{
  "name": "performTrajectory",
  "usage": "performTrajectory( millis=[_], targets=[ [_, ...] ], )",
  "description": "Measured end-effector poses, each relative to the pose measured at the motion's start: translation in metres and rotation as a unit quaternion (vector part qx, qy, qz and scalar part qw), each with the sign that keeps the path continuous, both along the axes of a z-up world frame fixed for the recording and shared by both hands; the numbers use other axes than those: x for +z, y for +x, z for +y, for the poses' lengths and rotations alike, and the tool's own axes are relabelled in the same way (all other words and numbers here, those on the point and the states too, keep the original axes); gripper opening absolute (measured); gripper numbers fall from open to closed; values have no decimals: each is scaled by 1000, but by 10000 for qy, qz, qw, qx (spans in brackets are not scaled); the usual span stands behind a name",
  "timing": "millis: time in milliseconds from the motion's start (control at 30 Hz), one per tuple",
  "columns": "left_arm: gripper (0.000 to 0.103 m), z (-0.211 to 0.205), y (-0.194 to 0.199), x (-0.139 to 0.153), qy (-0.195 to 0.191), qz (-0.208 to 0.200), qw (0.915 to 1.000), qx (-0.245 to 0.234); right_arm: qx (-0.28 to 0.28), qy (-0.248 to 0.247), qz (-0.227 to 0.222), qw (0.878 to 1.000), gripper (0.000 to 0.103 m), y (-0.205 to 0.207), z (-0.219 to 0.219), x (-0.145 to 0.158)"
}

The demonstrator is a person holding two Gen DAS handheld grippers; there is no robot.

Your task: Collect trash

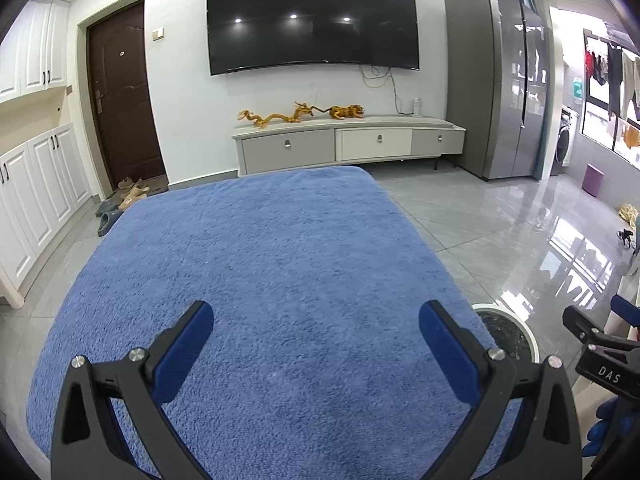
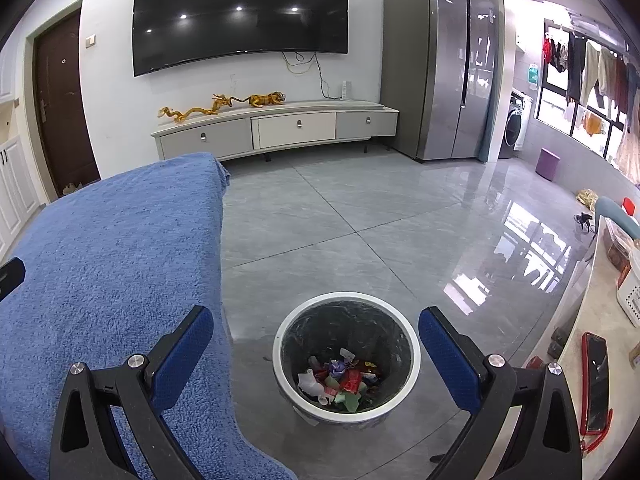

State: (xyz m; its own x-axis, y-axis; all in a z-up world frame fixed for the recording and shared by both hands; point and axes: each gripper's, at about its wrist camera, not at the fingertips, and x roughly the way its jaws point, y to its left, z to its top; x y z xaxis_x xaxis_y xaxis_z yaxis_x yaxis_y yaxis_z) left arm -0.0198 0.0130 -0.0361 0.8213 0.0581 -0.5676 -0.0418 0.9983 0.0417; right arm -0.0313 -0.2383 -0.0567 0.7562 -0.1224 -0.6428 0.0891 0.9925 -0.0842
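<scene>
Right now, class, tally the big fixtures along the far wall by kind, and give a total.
Black wall-mounted television: 1
Grey-and-white low drawer cabinet: 1
Tall silver two-door fridge: 1
Dark brown entrance door: 1
Total: 4

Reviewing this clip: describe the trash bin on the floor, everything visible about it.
The trash bin is round, with a white rim and a dark liner bag inside. It stands upright on the grey tiled floor, just right of the blue towel-covered table. Crumpled colourful wrappers and paper lie at its bottom. No gripper touches it.
</scene>
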Motion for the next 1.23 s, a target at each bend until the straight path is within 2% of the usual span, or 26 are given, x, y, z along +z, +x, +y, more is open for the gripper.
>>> performTrajectory(
  millis=[533,1233],
  targets=[
    [103,-34,28,0,149,74,9995,-278,-194,81,167,9996,103,14,-19,-14],
    [103,-37,41,-4,-11,187,9989,-433,-411,7,152,9990,103,25,-27,-9]
  ],
)
